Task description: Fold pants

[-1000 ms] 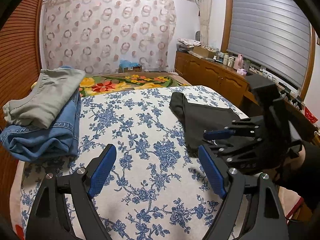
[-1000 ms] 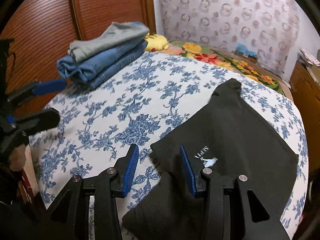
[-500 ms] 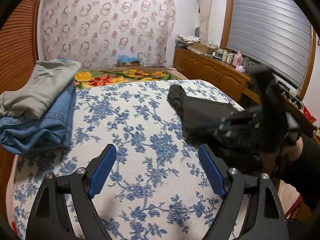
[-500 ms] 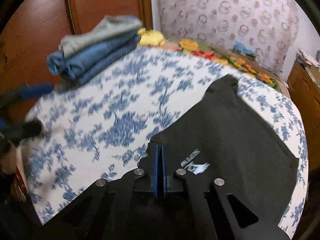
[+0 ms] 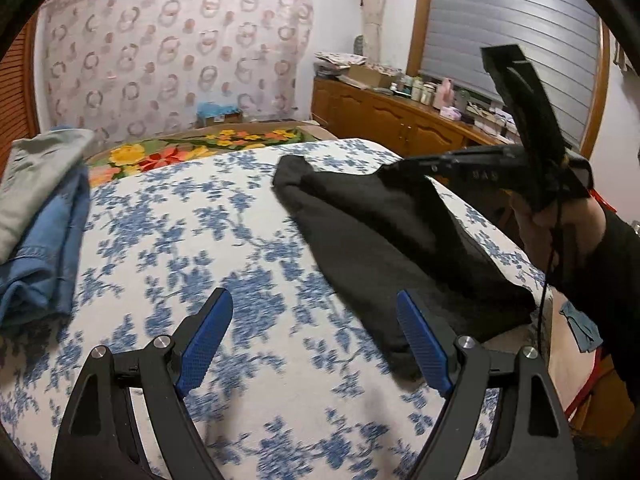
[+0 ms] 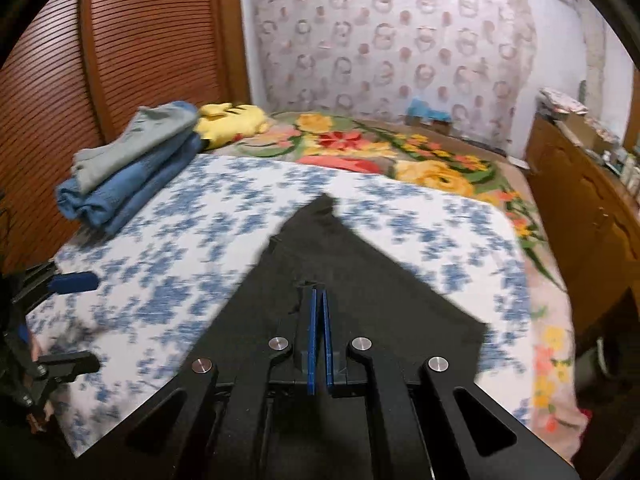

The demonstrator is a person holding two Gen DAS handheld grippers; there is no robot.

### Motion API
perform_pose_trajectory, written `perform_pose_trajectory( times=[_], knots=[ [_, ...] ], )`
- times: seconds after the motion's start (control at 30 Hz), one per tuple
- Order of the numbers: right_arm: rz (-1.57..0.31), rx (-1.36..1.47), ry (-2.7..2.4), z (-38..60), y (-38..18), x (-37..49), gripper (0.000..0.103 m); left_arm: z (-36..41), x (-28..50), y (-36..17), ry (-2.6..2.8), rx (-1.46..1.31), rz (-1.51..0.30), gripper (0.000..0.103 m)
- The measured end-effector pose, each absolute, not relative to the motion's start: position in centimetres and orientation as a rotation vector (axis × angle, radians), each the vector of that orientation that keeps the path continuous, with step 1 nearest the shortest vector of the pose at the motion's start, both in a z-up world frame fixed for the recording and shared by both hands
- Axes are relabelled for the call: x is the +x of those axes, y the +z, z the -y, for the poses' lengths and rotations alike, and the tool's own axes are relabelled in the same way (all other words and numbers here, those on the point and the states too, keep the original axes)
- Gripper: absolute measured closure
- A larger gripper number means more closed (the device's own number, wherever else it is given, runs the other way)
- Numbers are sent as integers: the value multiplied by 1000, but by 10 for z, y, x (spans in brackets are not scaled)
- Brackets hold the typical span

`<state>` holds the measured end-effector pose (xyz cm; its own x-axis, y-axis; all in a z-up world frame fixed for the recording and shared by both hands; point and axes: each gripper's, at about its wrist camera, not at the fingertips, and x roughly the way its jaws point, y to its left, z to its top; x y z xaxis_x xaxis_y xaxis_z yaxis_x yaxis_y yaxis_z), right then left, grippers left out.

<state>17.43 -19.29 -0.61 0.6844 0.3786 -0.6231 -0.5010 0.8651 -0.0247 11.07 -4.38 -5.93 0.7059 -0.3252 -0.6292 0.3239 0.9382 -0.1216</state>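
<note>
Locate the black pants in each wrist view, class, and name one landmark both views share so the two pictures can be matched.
Left wrist view: the black pants lie right of centre on the floral sheet, one edge lifted by the right gripper.
Right wrist view: the black pants fill the lower centre, running up to a point.
Shared landmark: the folded jeans stack at the left.

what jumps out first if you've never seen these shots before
The black pants sprawl over the blue-flowered bedspread, one edge pinched and lifted by the shut right claw. The left claw hangs open over the bedspread, and folded jeans are stacked near the wooden wardrobe.
</note>
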Motion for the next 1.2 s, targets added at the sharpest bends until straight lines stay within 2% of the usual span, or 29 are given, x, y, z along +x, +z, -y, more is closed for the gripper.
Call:
perform_pose_trajectory(
  times=[0.93,0.97,1.03,1.13,1.2],
  knots=[
    [-714,-80,210,247,-26,227,100,73,113,-82,-387,32,-773,19],
    [-711,-66,216,250,-24,228,98,73,112,-83,-387,35,-775,19],
    [-691,-62,203,253,-21,226,89,74,112,-85,-387,38,-783,19],
    [-702,-56,249,252,-22,226,87,76,111,-87,-387,42,-791,19],
    [-721,-73,265,249,-27,226,83,76,113,-87,-387,42,-792,19]
  ],
)
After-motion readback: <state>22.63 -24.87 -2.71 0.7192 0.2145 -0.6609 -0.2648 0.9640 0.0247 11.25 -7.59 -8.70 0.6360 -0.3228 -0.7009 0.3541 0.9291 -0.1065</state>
